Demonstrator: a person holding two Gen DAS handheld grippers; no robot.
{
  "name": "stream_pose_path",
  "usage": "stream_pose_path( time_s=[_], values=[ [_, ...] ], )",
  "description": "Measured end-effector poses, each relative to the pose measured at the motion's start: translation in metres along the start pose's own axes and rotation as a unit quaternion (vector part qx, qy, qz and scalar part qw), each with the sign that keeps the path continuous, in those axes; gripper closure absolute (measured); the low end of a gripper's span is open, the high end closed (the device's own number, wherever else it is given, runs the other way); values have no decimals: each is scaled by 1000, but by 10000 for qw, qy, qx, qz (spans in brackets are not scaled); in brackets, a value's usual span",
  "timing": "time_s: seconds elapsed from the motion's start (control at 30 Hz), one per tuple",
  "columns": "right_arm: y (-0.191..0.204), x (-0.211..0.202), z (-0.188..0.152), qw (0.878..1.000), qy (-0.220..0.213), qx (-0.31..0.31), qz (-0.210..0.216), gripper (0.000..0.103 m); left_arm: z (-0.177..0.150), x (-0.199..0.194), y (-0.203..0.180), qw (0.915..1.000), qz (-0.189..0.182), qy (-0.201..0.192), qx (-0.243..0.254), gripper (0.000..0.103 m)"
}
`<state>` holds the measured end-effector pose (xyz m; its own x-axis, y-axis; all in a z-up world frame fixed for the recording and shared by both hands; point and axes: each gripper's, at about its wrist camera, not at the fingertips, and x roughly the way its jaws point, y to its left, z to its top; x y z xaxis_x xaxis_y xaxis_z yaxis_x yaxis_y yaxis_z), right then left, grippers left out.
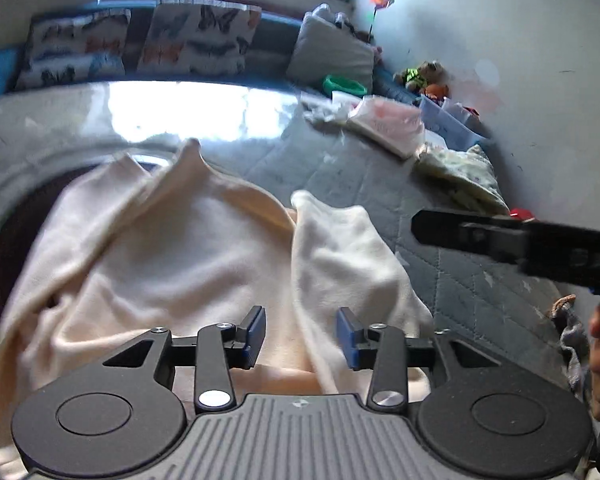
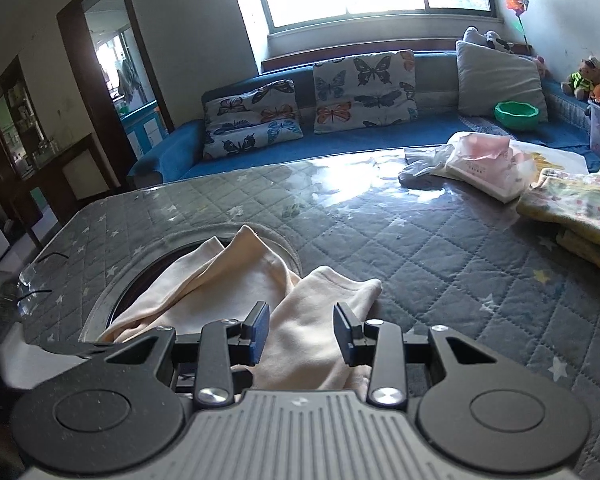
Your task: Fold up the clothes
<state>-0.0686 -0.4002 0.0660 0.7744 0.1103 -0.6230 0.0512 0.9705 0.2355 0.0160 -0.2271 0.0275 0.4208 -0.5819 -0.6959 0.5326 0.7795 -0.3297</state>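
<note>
A cream garment (image 1: 188, 256) lies crumpled on the grey quilted table cover (image 1: 340, 168), partly over a dark round opening (image 1: 12, 240). It also shows in the right wrist view (image 2: 312, 320). My left gripper (image 1: 301, 334) is open just above the cloth, with a raised fold between its jaws. My right gripper (image 2: 301, 330) is open over the garment's near right part and holds nothing. The right gripper also shows in the left wrist view (image 1: 520, 244) as a dark bar at the right, above the table.
Folded patterned clothes (image 2: 580, 208) and a plastic-wrapped packet (image 2: 488, 160) lie at the table's far right. Behind the table is a blue sofa (image 2: 260, 148) with butterfly cushions (image 2: 364, 88), a green bowl (image 2: 516, 114) and soft toys (image 2: 584, 76).
</note>
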Motion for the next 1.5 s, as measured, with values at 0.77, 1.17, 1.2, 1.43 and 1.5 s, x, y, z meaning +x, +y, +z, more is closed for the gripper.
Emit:
stream_pose_path(
  time_s=[0.77, 1.17, 1.2, 1.43, 1.5],
  values=[
    [27, 51, 5, 9936, 870, -652, 316, 67, -56, -13, -63, 9833, -760, -500, 1574, 97],
    [40, 58, -9, 9852, 878, -1440, -307, 98, -55, -11, -58, 9829, -846, -514, 1555, 97],
    [39, 55, -9, 9853, 839, -1442, -356, 98, -55, -10, -58, 9829, -850, -509, 1553, 97],
    [21, 9, -12, 9912, 207, -1157, -616, 99, -55, -15, -57, 9822, -838, -559, 1584, 97],
    [12, -9, -14, 9927, -5, -977, -714, 99, -57, -18, -58, 9812, -855, -595, 1624, 97]
  ],
)
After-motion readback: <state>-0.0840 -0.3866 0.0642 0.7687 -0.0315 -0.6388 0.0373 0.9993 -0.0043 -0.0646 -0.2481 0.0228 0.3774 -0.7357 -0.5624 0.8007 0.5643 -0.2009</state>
